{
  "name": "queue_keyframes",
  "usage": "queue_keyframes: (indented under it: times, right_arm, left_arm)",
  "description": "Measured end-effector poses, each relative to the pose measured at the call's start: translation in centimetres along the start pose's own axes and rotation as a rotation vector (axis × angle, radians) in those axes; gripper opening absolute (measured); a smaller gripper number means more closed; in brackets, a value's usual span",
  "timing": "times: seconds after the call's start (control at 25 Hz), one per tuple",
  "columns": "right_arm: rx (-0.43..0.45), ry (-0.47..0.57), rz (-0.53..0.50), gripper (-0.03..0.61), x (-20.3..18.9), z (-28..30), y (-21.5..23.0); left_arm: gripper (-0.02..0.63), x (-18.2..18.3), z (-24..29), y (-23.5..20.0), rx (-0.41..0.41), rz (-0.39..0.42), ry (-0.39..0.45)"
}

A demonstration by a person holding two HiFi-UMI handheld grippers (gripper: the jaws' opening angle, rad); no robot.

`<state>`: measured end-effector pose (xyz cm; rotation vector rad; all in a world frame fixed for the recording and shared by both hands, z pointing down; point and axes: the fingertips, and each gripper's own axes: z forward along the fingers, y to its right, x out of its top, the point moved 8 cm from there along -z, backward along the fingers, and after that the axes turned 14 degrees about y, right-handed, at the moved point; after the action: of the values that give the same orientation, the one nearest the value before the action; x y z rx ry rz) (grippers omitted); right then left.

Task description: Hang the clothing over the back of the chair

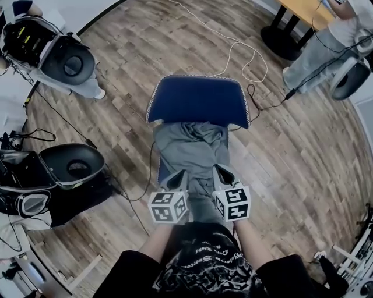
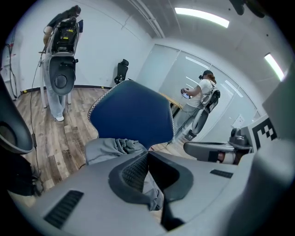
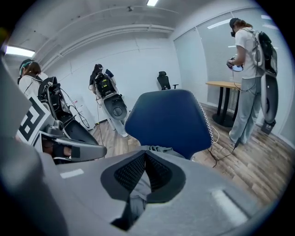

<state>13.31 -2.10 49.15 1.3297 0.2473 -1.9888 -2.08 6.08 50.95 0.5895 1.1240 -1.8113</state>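
Note:
A grey garment [image 1: 189, 148] lies bunched on the seat of a blue chair [image 1: 198, 100], below its upright backrest. My left gripper [image 1: 176, 177] is shut on the garment's near left edge. My right gripper [image 1: 221, 173] is shut on its near right edge. In the left gripper view grey cloth [image 2: 148, 184] runs between the closed pads, with the blue chair back [image 2: 131, 115] behind it. The right gripper view shows grey cloth [image 3: 138, 189] pinched between the pads in front of the chair back [image 3: 168, 120].
Black and white equipment cases [image 1: 58, 169] sit on the wood floor at left. Another stands at the far left [image 1: 61, 58]. A cable [image 1: 247, 64] loops on the floor behind the chair. A person [image 1: 317, 52] stands by a table [image 1: 303, 14] at the far right.

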Motion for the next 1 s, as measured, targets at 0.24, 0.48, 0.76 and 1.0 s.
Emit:
queue_keyframes:
  times: [0.24,0.48,0.76,1.0]
  right_arm:
    - [-0.020,-0.042,-0.022,0.005,-0.1,2.9,0.7]
    - [-0.017,-0.064,-0.039,0.005,0.4,6.4,0.7]
    - [-0.024,-0.081,-0.058,0.006,0.0,10.7,1.6]
    - [0.025,-0.131,-0.082,0.098,-1.0,14.6,2.9]
  left_arm:
    - [0.011,0.8,2.7,-2.2,-0.011,-0.007,-0.014]
    - [0.011,2.5,6.1,-5.0,-0.029,0.001,-0.022]
    - [0.011,3.1,9.7,-7.1,-0.019,0.002,-0.031]
    - [0.012,2.2,13.0,-8.2,-0.026,-0.026,-0.072]
